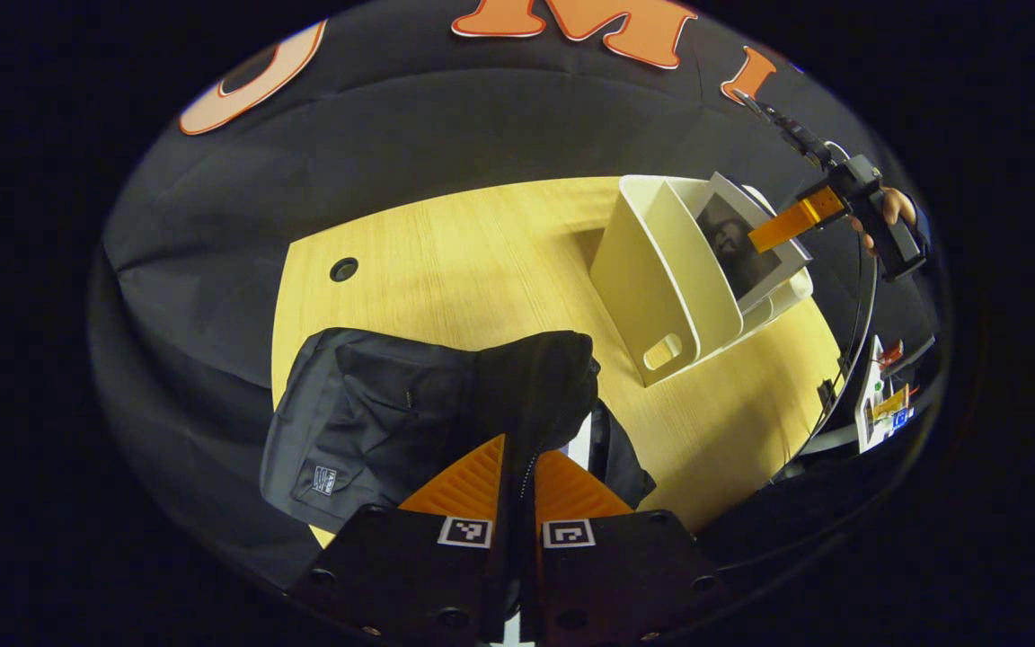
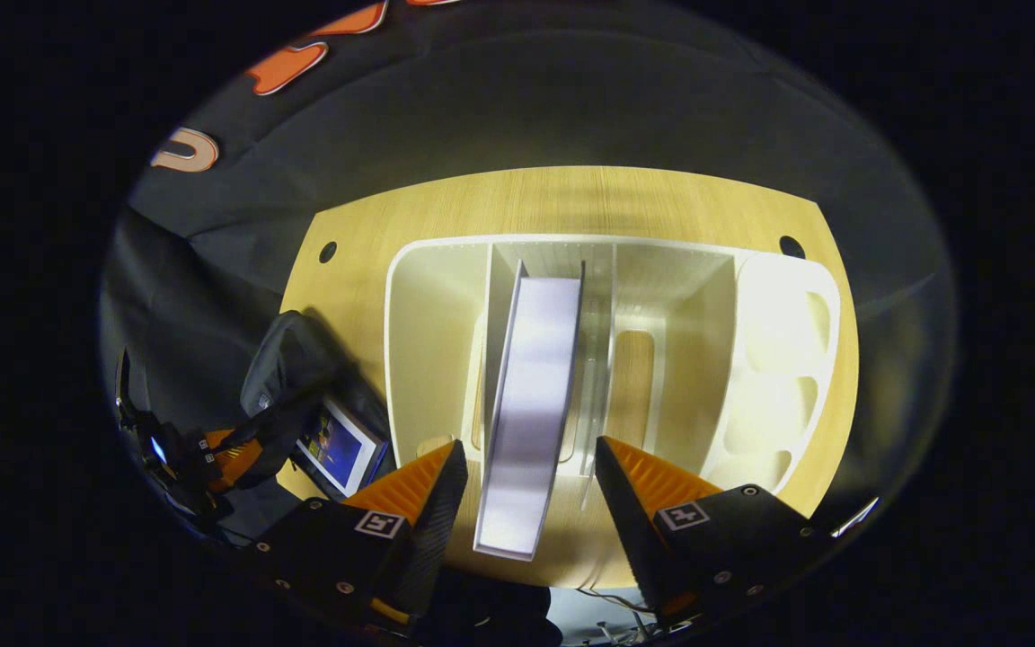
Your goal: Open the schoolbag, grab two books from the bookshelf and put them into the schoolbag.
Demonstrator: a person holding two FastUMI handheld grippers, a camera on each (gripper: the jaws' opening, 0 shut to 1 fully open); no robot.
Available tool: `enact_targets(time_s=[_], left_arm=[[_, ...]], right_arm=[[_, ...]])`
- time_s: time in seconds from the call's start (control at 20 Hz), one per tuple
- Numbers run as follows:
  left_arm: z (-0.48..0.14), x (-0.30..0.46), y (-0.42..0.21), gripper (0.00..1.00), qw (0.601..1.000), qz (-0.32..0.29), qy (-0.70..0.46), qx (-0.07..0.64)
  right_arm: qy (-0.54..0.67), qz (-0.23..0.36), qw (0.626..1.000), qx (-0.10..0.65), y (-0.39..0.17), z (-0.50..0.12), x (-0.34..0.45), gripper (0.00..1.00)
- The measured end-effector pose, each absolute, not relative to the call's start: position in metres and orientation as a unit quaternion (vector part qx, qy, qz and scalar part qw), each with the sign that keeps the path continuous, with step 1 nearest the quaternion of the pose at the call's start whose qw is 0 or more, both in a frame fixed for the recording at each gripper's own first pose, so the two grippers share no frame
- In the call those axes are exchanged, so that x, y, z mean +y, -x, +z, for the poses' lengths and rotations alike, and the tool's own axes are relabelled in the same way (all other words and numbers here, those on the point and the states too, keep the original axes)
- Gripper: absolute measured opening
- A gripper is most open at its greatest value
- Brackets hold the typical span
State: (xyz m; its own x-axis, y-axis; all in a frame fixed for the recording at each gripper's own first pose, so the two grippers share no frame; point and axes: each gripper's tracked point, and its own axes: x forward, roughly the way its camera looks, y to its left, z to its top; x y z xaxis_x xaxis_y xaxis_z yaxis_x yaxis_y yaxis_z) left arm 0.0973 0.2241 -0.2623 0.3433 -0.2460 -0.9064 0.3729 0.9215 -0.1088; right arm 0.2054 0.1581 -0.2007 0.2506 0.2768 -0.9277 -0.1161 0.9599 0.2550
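so in the left gripper view the left gripper has both fingers clamped on a fold of the schoolbag, pinching the black fabric right at the flap edge. one schoolbag, lying on the wooden table near its front edge, with a small label patch on its lower pocket. there's a bit of something white showing in the opening just behind the fingers, can't tell what it is.

one white bookshelf sits further back on the table, well apart from the bag. i count one book standing in it, tilted, with a dark picture on the cover. the right gripper is up beside that book, a hand behind it.

in the right gripper view the right gripper is spread wide, fingers on either side of that one book but not touching it, so released. the bookshelf has several slots split by dividers, and the book stands in one left of the middle. off to the left a second book, with a colourful cover, sits in the open schoolbag, with the left gripper holding the bag's edge.
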Motion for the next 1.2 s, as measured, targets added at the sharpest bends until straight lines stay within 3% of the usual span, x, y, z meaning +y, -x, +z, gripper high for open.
enact_targets(time_s=[0.2, 0.25, 0.35, 0.4, 0.45, 0.5, 0.6, 0.65, 0.7, 0.75, 1.2], left_arm=[[-0.263, 0.224, -0.096, 0.07, 0.816, -0.178, -0.059, 0.547], [-0.263, 0.224, -0.095, 0.07, 0.816, -0.176, -0.059, 0.547], [-0.263, 0.224, -0.096, 0.07, 0.816, -0.175, -0.058, 0.548], [-0.263, 0.224, -0.096, 0.07, 0.817, -0.175, -0.056, 0.547], [-0.263, 0.225, -0.095, 0.07, 0.816, -0.177, -0.056, 0.547], [-0.263, 0.225, -0.096, 0.07, 0.816, -0.181, -0.057, 0.546], [-0.263, 0.226, -0.096, 0.07, 0.815, -0.191, -0.061, 0.543], [-0.263, 0.228, -0.096, 0.07, 0.815, -0.198, -0.064, 0.542], [-0.263, 0.230, -0.097, 0.07, 0.814, -0.203, -0.067, 0.540], [-0.261, 0.230, -0.097, 0.07, 0.814, -0.207, -0.070, 0.537], [-0.257, 0.236, -0.096, 0.07, 0.805, -0.268, -0.096, 0.521]], right_arm=[[-0.059, 0.112, 0.780, 0.612, -0.215, -0.216, 0.159, 0.70], [-0.061, 0.108, 0.778, 0.615, -0.216, -0.218, 0.161, 0.75], [-0.054, 0.096, 0.779, 0.617, -0.218, -0.220, 0.159, 0.48], [-0.042, 0.090, 0.781, 0.616, -0.220, -0.222, 0.156, 0.41], [-0.034, 0.082, 0.783, 0.616, -0.220, -0.223, 0.152, 0.45], [-0.032, 0.079, 0.781, 0.618, -0.217, -0.220, 0.156, 0.40], [-0.026, 0.075, 0.784, 0.616, -0.208, -0.215, 0.156, 0.40], [-0.023, 0.071, 0.786, 0.614, -0.204, -0.212, 0.156, 0.46], [-0.023, 0.066, 0.788, 0.612, -0.200, -0.208, 0.157, 0.46], [-0.027, 0.059, 0.790, 0.610, -0.196, -0.204, 0.157, 0.39], [-0.083, 0.019, 0.802, 0.592, -0.125, -0.175, 0.159, 0.39]])
